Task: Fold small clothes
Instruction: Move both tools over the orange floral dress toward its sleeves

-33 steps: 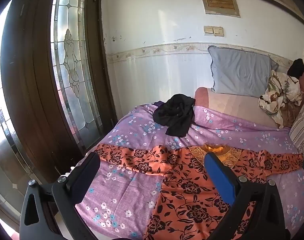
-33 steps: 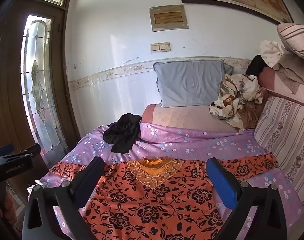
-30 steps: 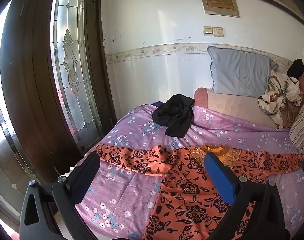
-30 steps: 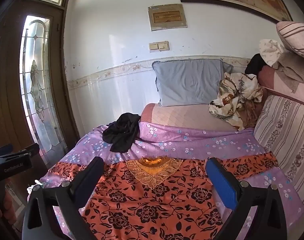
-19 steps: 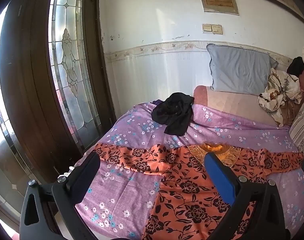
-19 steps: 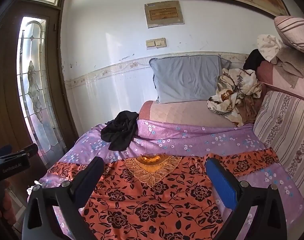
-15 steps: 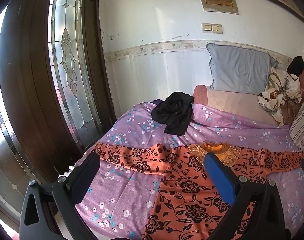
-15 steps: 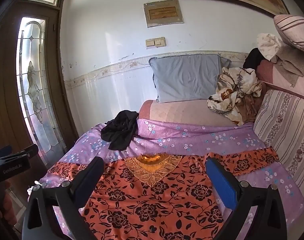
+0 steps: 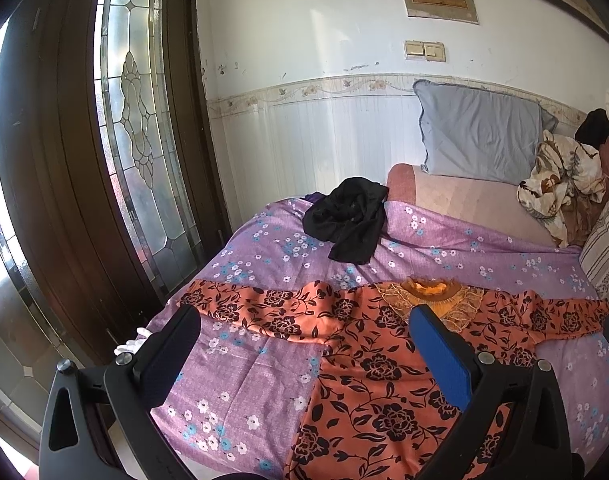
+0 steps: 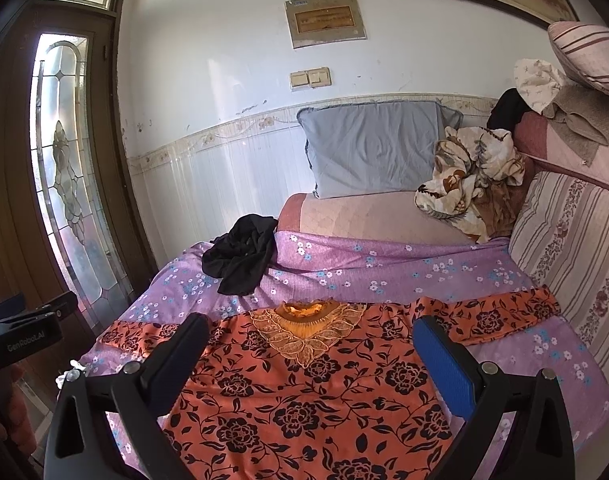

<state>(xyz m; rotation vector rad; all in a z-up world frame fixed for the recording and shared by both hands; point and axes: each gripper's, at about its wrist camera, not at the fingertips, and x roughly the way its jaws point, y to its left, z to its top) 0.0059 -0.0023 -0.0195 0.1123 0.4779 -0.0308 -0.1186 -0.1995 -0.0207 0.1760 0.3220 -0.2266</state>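
Note:
An orange top with black flowers (image 9: 368,364) (image 10: 304,396) lies spread flat on the purple flowered bedspread (image 9: 272,248) (image 10: 384,272), sleeves stretched out to both sides, lace collar (image 10: 306,330) toward the wall. My left gripper (image 9: 304,332) hovers open above the left sleeve and the top's left side, holding nothing. My right gripper (image 10: 310,334) hovers open over the chest and collar, also holding nothing. Beyond the top, a crumpled black garment (image 9: 348,218) (image 10: 242,254) rests on the bedspread.
A grey pillow (image 10: 374,150) leans on the wall behind a pink mattress edge. A cream patterned cloth heap (image 10: 470,182) and a striped cushion (image 10: 572,236) lie at the right. A dark wooden door with leaded glass (image 9: 132,128) stands left of the bed.
Both views have drifted slightly; the cloth and the grippers' jaws stay as they were.

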